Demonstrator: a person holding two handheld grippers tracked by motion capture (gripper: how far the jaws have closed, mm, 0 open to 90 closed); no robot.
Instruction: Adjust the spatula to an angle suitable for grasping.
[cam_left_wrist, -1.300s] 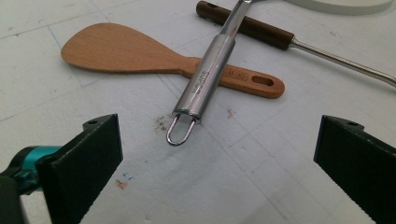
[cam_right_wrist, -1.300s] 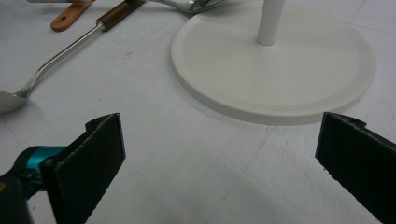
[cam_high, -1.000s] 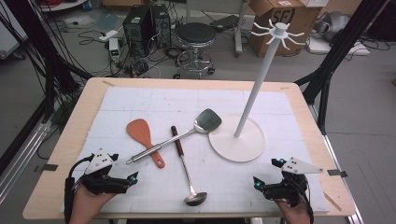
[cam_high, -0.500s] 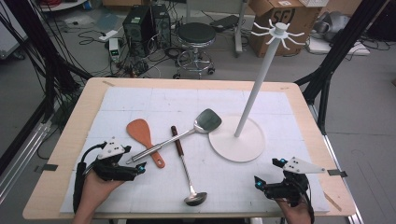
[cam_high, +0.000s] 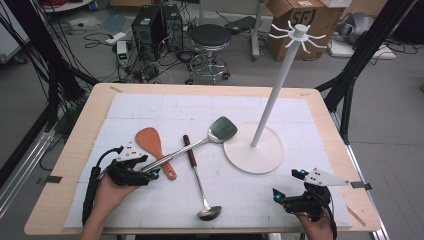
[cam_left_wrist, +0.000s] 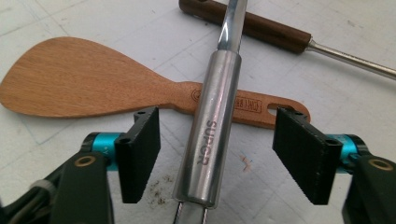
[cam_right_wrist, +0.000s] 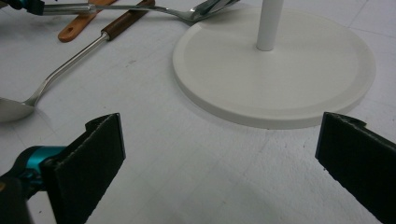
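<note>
Steel spatula handle (cam_left_wrist: 212, 140) between the closing left hand-held gripper (cam_left_wrist: 217, 156) jaws, untouched, right hand-held gripper (cam_right_wrist: 219, 163) wide open

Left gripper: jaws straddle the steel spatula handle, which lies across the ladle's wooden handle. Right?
Not quite. In the left gripper view the left gripper does straddle the steel spatula handle, but that handle lies across the wooden rice paddle, not the ladle's handle.

The high view looks forward and down over the whole table. Both gripper views sit low and close; all three share the steel-handled metal spatula (cam_high: 197, 144) (cam_left_wrist: 215, 126) (cam_right_wrist: 140, 8).
</note>
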